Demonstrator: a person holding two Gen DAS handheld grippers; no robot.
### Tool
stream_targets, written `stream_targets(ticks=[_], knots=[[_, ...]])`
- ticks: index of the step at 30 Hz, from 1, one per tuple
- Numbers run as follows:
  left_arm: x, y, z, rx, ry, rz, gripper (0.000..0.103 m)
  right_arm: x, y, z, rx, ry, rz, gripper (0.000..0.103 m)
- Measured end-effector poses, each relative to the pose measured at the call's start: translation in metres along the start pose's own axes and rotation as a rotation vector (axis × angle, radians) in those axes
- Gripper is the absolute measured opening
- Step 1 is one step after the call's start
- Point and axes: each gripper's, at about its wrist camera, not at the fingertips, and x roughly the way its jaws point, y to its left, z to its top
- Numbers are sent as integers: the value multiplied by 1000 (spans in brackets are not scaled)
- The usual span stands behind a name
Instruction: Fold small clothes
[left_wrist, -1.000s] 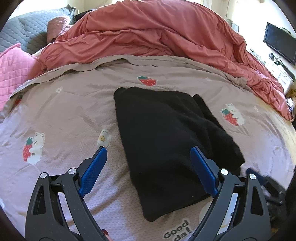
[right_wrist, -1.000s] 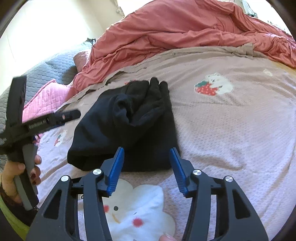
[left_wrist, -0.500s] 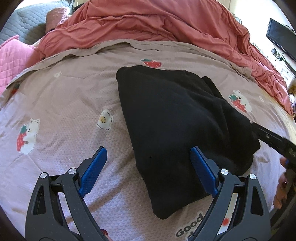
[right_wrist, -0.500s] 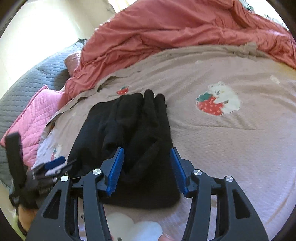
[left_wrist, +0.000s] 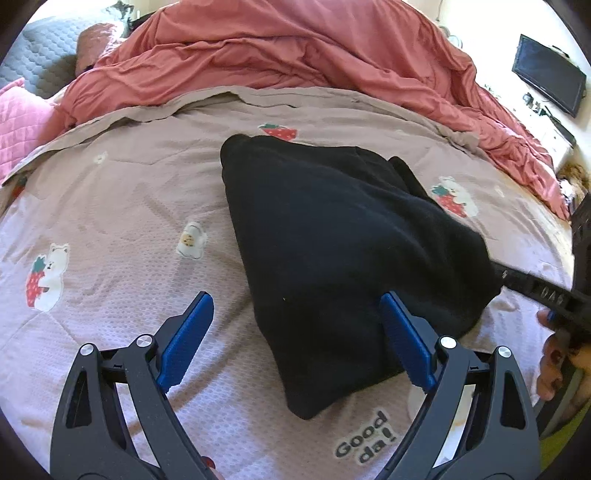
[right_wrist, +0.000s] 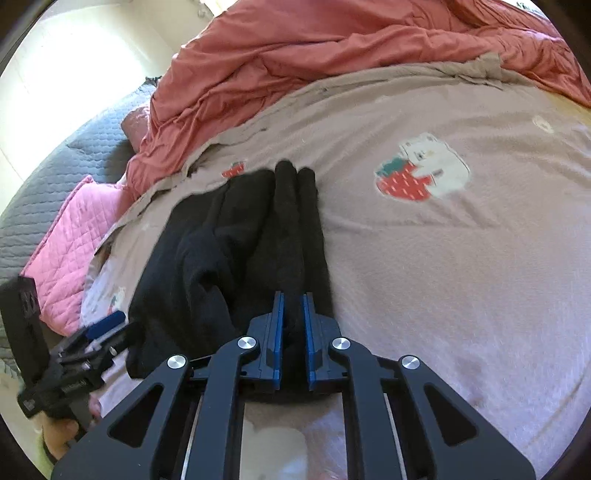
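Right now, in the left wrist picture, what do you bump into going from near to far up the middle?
"Good da!" words on the sheet → black folded garment → strawberry print → edge of the beige sheet → rumpled red duvet.

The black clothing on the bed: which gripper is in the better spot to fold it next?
Probably the right gripper. Its jaws have just closed on a ridge of the black clothing, so it can lift that edge over. The left gripper is wide open and grips nothing.
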Motion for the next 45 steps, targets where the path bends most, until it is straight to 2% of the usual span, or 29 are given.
stream_targets(ticks=[6,8,9,12,14,17,21,24,25,28,29,31,32,36,38,40,43,45], knots=[[19,-11,-17,31,50,-4,84,18,-10,-17,14,39,-24,10],[22,-12,-21,34,52,-8,84,10,-7,-11,7,34,-15,21],[23,-11,-22,33,48,-8,84,2,-5,-7,5,22,-21,23],[23,-10,-22,28,37,-16,84,-15,4,11,-34,-45,-41,23],[23,-10,-23,28,32,-18,84,-15,9,24,-41,-56,-31,23],[13,-9,-22,24,-3,-15,84,-2,24,46,-76,-39,-1,23],[-7,-4,-11,-3,-70,-31,84,38,40,73,-96,39,33,24],[-6,-7,-3,17,-70,-22,84,66,38,85,-49,116,48,34],[-4,-9,-3,24,-65,-13,84,76,35,89,-21,133,21,40],[9,-13,-6,37,-28,-26,84,97,27,94,15,154,-6,41],[13,-14,-7,42,-16,-29,84,99,25,94,23,154,3,34],[22,-19,-12,56,7,-26,84,101,28,94,11,155,55,7],[25,-20,-13,63,9,-16,84,99,31,93,3,156,85,7],[25,-18,-15,54,14,-36,84,71,45,100,-104,44,58,6],[27,-17,-16,44,23,-50,84,55,53,105,-208,-20,-15,6],[29,-18,-17,41,29,-57,84,61,57,104,-288,-9,-111,6],[31,-20,-20,48,39,-56,84,93,56,90,-377,64,-225,7],[29,-20,-21,41,40,-64,84,107,53,81,-410,66,-261,8]])
